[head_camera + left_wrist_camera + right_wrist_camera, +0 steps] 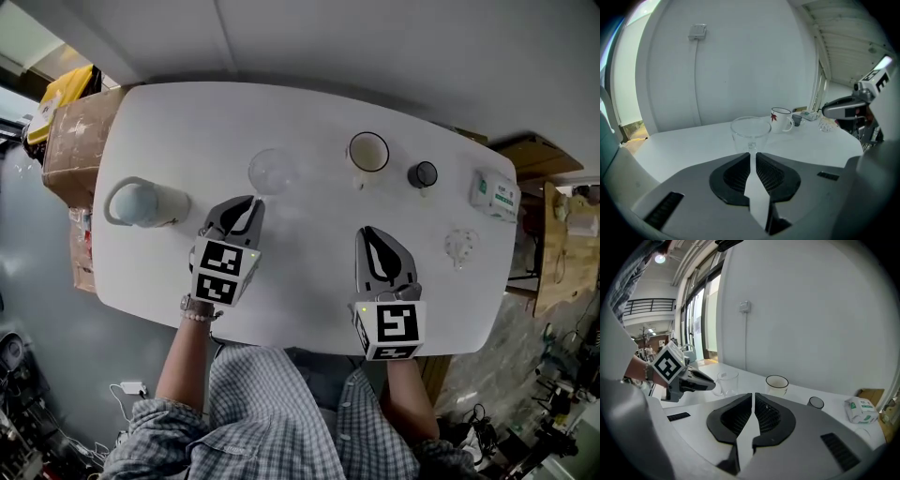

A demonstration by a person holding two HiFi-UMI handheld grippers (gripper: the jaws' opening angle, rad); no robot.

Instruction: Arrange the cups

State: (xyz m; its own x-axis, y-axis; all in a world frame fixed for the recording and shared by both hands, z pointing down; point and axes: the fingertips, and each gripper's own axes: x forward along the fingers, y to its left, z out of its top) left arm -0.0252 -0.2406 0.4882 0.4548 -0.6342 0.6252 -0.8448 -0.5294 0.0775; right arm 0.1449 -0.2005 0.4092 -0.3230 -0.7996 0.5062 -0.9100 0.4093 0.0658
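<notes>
Checked shirt (281, 417); marker-cubed left gripper (253, 203)

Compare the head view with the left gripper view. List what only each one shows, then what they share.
Only the head view: the large pale cup, the cardboard box, the person's checked shirt. Only the left gripper view: the wall plate, the red leaf on the white mug, the handle of the clear glass cup between the fingers of the left gripper. Both: that cup, the mug, the small dark cup, the right gripper.
</notes>
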